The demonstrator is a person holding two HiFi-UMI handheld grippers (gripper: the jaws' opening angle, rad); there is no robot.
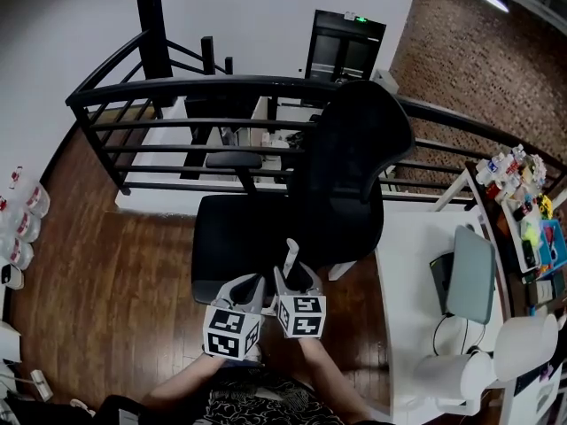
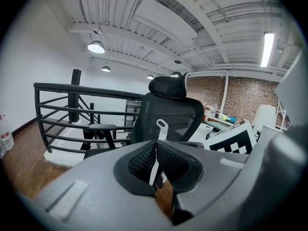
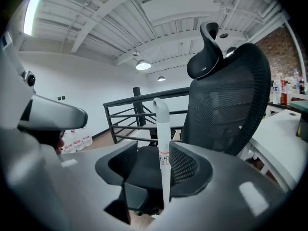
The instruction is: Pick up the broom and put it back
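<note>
The broom shows only as a white handle (image 1: 291,255) with a hang-hole at its top, standing upright in front of the black office chair (image 1: 354,166); its head is hidden. My right gripper (image 1: 297,274) is open around the handle (image 3: 163,153), which stands close to the right-hand pad and well apart from the left one. My left gripper (image 1: 251,283) sits just left of the right one, its jaws shut with nothing held. In the left gripper view the handle (image 2: 161,126) shows beyond the shut jaws and through the slit between the pads.
A black railing (image 1: 177,91) runs behind the chair along a drop. A white desk (image 1: 416,264) with a monitor (image 1: 474,273) stands at the right. Water bottles (image 1: 22,228) line the left wall. The floor is dark wood.
</note>
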